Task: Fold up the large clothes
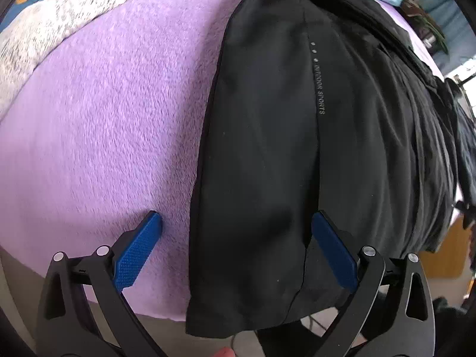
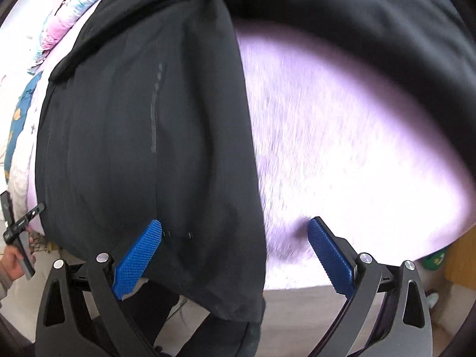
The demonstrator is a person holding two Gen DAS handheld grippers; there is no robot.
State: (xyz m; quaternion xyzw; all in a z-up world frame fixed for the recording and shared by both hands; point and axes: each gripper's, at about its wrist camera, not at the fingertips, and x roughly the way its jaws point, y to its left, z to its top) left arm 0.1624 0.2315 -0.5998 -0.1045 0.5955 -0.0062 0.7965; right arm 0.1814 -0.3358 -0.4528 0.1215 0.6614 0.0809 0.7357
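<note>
Black sports trousers (image 1: 267, 148) lie lengthwise on a purple fleece blanket (image 1: 104, 119), the leg ends hanging over the near bed edge. Grey lettering runs along one leg. My left gripper (image 1: 236, 223) is open, its blue pads either side of the left leg's lower end, just above the cloth. In the right wrist view the same trousers (image 2: 148, 134) fill the left half. My right gripper (image 2: 235, 229) is open and straddles the trousers' right edge near the hem. The left gripper (image 2: 17, 232) and its holding hand show at the far left.
A white lace cloth (image 1: 53, 20) and blue patterned fabric lie at the blanket's far left. More dark clothing (image 2: 372, 15) lies across the far right. Colourful bedding (image 2: 74, 6) sits at the back. The bed's edge and floor run along the bottom; a brown box (image 1: 446, 253) stands right.
</note>
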